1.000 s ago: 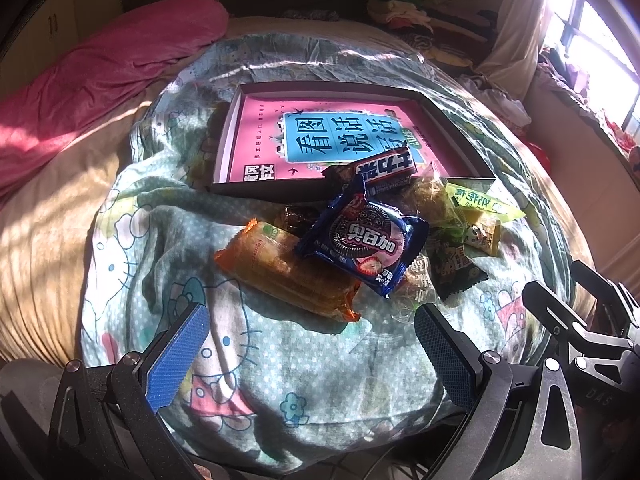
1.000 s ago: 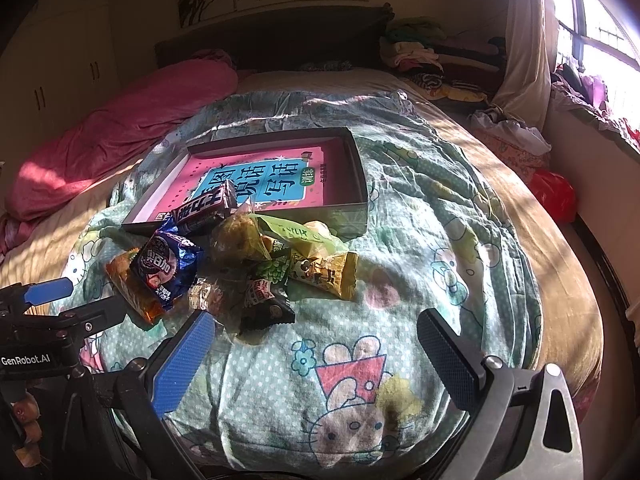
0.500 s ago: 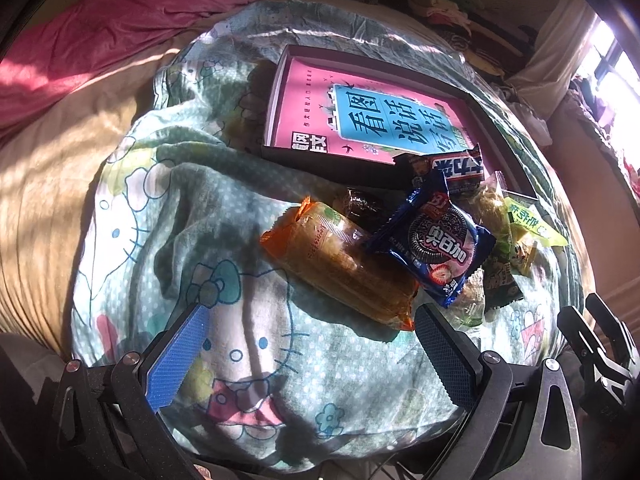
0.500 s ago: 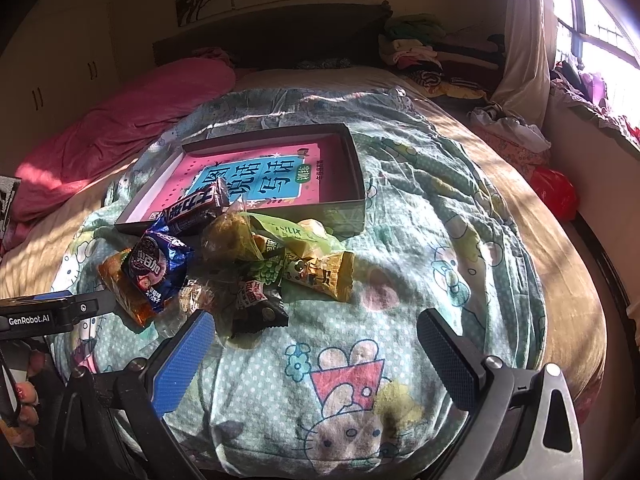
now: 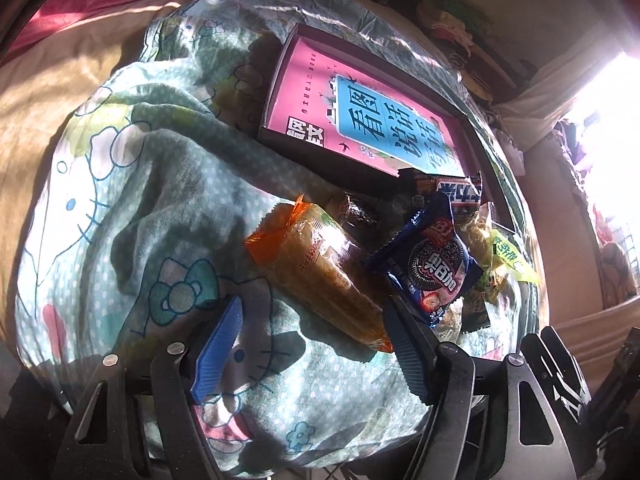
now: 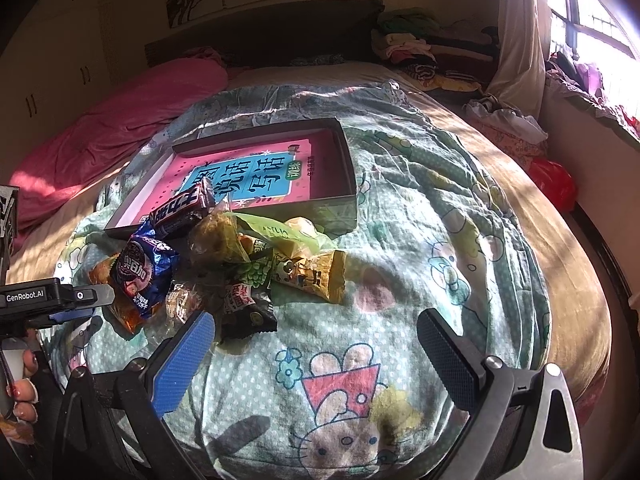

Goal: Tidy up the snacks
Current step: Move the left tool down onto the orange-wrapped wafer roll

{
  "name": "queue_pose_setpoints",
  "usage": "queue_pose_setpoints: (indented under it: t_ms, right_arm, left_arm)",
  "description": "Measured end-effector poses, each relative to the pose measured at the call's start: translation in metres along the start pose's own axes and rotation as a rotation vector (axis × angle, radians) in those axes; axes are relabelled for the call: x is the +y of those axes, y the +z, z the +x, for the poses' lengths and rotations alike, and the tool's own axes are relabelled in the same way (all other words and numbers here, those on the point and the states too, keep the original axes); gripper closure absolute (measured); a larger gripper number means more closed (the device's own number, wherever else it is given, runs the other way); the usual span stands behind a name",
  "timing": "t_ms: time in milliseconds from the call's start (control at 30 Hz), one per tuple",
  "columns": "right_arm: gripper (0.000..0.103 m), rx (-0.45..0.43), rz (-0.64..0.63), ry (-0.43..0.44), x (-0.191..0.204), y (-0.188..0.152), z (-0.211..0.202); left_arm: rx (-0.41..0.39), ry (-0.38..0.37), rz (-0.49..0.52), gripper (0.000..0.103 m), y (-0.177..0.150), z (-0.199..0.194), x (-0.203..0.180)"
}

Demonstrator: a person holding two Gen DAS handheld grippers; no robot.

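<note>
Jaws gape on both grippers; tray point(image 6: 348, 168) holds a pink book point(image 5: 372, 124).

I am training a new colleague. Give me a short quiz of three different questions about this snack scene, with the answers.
1. True or false: the left gripper is shut on a snack.
2. Which snack lies nearest between the left gripper's fingers: A. orange packet B. blue cookie packet C. chocolate bar
3. Fill in: the pink book lies inside a shallow ____.

Key: 1 false; 2 A; 3 box.
</note>
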State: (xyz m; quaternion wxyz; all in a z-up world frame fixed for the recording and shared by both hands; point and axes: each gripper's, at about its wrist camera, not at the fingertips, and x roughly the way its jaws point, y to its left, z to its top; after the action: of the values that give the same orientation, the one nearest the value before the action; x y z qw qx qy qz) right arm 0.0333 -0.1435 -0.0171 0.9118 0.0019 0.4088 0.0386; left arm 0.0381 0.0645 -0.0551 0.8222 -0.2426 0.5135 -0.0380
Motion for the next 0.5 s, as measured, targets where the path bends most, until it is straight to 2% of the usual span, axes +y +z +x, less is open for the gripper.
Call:
queue_pose_setpoints:
  t_ms: [167,500]
  right_arm:
    - [0.001,-0.006,0.005,-0.011,-0.002,0.003,0.003]
    - [0.001,-0.013,-0.049,-0.027,-0.007,0.016,0.027]
  left_arm:
    - [0.013,-0.074,-0.046,0.053,0.002,0.005,0.005]
    - [0.023,-0.128,-0.077,0.054,0.008,0.02,0.001]
